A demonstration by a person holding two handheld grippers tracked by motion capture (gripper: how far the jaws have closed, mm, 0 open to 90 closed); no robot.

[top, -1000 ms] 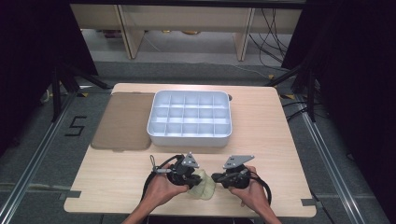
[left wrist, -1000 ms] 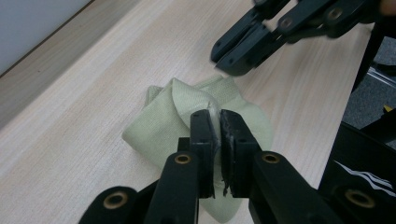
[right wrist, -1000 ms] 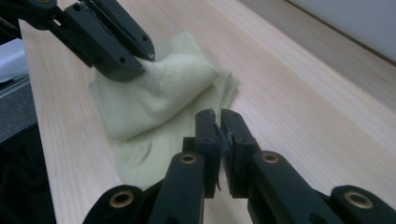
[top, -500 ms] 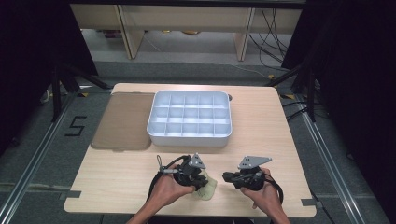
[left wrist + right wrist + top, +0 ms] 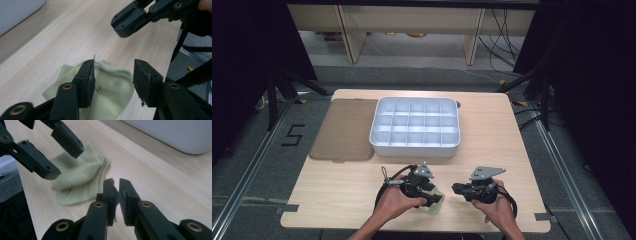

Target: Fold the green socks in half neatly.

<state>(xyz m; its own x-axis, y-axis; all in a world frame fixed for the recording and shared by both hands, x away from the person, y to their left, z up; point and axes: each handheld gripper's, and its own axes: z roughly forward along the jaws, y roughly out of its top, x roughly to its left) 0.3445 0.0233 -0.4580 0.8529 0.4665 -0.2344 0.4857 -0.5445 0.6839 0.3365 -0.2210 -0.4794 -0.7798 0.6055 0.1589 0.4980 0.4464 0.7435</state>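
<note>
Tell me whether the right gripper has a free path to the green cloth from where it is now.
Probably yes. The cloth lies flat on the table just beside the right gripper, with bare wood between them. The left gripper, jaws just opened, hangs over the cloth and could crowd it.

One pale green cloth on the table, two grippers, left and right, one white tray with fifteen compartments, three rows of five, one brown lid beside it
</note>
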